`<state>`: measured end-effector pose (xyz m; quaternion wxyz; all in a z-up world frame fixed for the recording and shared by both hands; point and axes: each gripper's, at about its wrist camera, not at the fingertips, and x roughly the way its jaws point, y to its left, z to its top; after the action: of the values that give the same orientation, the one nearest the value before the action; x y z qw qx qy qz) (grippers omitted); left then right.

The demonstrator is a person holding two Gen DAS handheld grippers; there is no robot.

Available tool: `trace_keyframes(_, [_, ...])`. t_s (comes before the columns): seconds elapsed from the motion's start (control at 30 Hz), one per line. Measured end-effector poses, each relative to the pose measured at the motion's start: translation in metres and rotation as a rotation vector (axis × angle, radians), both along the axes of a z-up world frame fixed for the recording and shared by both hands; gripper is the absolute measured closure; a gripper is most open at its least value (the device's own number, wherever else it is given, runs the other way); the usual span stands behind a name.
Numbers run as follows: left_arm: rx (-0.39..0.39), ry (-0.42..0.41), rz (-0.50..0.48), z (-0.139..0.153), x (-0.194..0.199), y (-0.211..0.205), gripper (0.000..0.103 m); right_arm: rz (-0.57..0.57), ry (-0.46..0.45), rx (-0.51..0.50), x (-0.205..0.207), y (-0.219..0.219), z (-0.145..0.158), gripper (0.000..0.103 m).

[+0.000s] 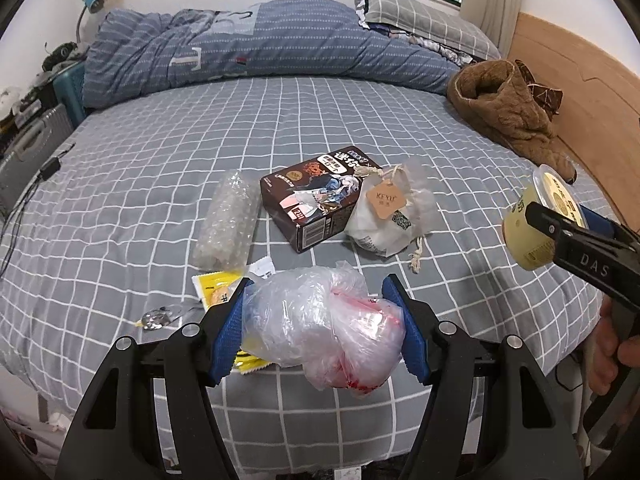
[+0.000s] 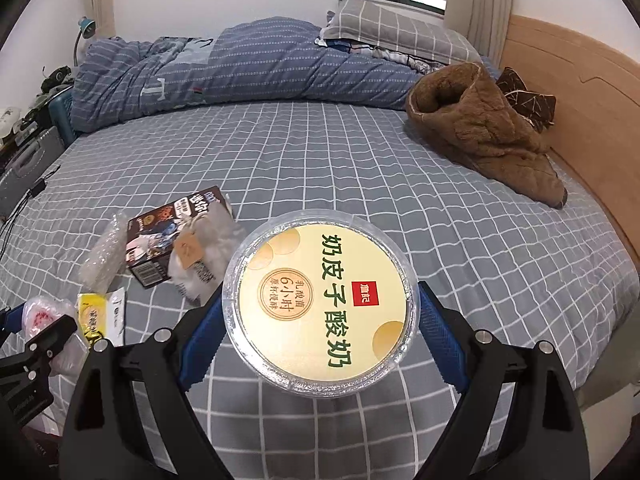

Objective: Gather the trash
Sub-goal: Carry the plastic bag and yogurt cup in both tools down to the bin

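My left gripper (image 1: 322, 322) is shut on a crumpled clear plastic bag (image 1: 324, 320) with red marks, held just above the bed's near edge. My right gripper (image 2: 320, 316) is shut on a round yellow yogurt cup (image 2: 320, 300) with a clear lid; the cup also shows at the right in the left wrist view (image 1: 536, 224). On the checked bedsheet (image 1: 160, 184) lie a brown snack box (image 1: 316, 196), a white drawstring pouch with a tan tag (image 1: 390, 212), a roll of bubble wrap (image 1: 226, 220) and a yellow wrapper (image 1: 214, 290).
A rolled blue duvet (image 1: 256, 44) and pillows (image 1: 424, 16) lie at the far side. A brown fleece garment (image 1: 508, 112) lies at the right by the wooden headboard (image 1: 580, 80). A cable and adapter (image 1: 48, 168) sit at the bed's left edge.
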<state>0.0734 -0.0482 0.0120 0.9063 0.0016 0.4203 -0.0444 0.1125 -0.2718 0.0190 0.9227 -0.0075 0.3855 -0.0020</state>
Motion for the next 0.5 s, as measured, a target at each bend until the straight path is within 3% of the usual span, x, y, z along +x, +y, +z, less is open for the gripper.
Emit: trace_keyframes(0.5, [0.007,0.009,-0.003,0.011,-0.045,0.006,0.039,0.017,0.003,0.006,-0.069,0.013,0.010,0.018])
